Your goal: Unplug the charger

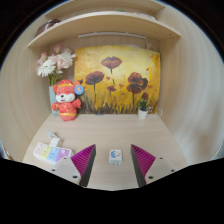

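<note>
A small white charger [115,156] with a blue mark lies flat on the light wooden desk [110,130]. It sits between my two fingers, with a gap at either side. My gripper [113,160] is open, its magenta pads [84,158] standing well apart. No cable or socket shows around the charger.
A red and white toy figure [66,101] stands at the back left beside a bunch of flowers [53,64]. A poppy painting [112,78] leans on the back wall, with a small potted plant [143,107] at its right. Colourful cards [51,152] lie left of my fingers. A shelf [100,25] runs overhead.
</note>
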The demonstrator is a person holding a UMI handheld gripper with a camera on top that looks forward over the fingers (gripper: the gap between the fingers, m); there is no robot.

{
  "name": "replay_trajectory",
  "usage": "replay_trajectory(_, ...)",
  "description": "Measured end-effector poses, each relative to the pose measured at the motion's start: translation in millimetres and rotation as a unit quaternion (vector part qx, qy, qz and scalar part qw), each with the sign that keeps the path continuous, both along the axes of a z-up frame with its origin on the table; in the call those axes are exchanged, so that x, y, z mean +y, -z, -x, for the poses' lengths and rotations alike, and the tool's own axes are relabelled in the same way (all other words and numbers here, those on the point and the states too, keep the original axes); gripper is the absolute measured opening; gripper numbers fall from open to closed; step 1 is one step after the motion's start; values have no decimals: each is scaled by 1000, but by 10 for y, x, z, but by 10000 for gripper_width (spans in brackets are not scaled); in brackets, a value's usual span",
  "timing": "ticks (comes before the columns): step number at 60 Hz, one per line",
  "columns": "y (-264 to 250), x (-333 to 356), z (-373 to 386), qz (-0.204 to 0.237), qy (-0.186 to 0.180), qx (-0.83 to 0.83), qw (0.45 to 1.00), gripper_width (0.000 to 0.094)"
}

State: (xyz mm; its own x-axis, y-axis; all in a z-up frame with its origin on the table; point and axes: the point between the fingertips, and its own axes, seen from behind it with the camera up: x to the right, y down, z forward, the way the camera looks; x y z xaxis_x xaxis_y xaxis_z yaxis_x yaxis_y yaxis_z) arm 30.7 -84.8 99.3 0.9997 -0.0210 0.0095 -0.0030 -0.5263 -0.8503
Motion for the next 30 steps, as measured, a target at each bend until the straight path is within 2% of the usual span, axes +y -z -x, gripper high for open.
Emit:
replay_trajectory(7,-683,-380,67,-40,6,7,999,727)
replay_trajectory(12,-1006,-717,124,-64,21,14,998,720)
replay_trajectory(30,-1330,-1509,499,-68,4,19,998,723)
